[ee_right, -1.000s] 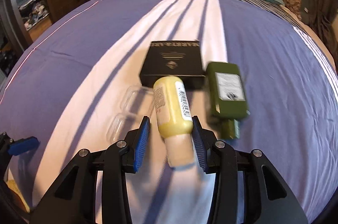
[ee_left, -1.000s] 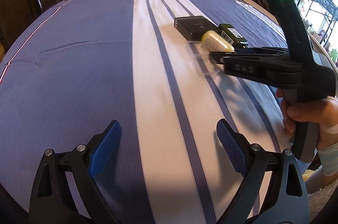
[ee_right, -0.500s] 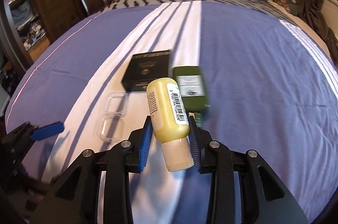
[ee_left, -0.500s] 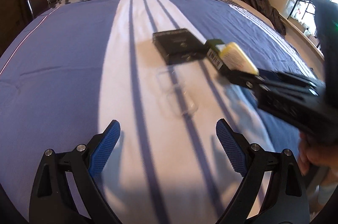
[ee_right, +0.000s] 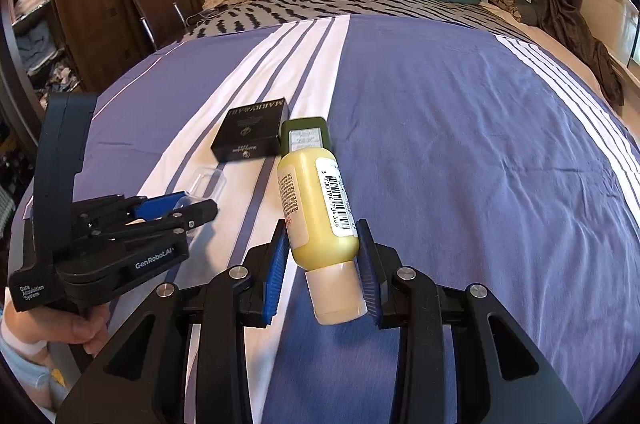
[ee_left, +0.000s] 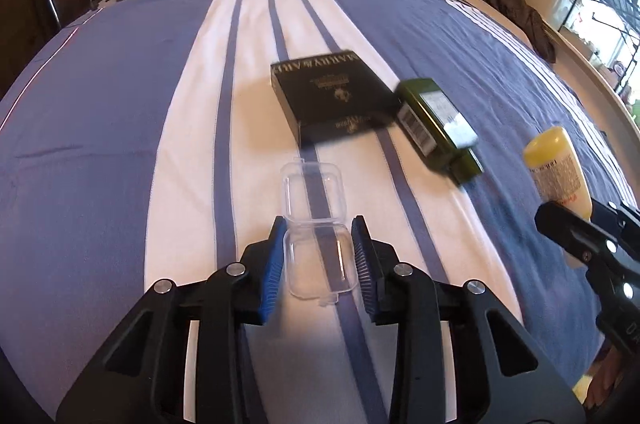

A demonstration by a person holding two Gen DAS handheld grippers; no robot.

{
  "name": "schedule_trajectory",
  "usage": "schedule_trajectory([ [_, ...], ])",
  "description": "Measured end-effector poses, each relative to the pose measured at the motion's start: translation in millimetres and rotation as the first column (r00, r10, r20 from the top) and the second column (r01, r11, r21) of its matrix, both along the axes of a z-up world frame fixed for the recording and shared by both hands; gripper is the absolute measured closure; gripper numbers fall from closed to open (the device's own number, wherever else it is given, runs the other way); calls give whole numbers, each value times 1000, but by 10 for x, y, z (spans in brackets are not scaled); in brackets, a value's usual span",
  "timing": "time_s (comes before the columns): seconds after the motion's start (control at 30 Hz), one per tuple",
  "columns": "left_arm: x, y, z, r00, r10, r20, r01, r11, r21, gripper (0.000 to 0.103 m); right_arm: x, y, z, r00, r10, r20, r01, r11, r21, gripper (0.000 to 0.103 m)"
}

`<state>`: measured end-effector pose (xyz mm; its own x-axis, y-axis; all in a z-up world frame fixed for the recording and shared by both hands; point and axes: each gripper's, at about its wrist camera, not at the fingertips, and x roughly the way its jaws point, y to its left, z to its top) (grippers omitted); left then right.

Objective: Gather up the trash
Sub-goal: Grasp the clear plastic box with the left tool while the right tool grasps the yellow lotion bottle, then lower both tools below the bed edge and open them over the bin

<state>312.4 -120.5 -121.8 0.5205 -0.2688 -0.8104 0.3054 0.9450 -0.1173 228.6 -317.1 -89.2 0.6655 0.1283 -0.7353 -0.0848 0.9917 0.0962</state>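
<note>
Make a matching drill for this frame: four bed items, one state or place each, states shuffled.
1 yellow bottle
2 clear plastic case
3 black box
4 green bottle

a lying flat, printed lid up
b between the closing left gripper pads
c clamped in the right gripper
d lying beside the box

Pairs: 1-c, 2-b, 3-a, 4-d

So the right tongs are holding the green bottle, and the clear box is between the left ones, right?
Not quite. The right tongs hold the yellow bottle, as the right wrist view shows; the green bottle lies on the bed. The clear box is indeed between the closing left tongs.
</note>
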Motion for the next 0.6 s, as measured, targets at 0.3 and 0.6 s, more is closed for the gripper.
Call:
schedule_trajectory([
  [0.3, -833, 240, 78, 999, -36, 22, 36, 999, -13, 72, -536, 182, 22, 1000, 15, 6, -15, 1000, 16, 69],
  [0.6, -1738, 501, 301, 995, -19, 95, 23, 999, -48, 72, -1217, 354, 19, 1000, 22, 10, -23, 998, 55, 69],
])
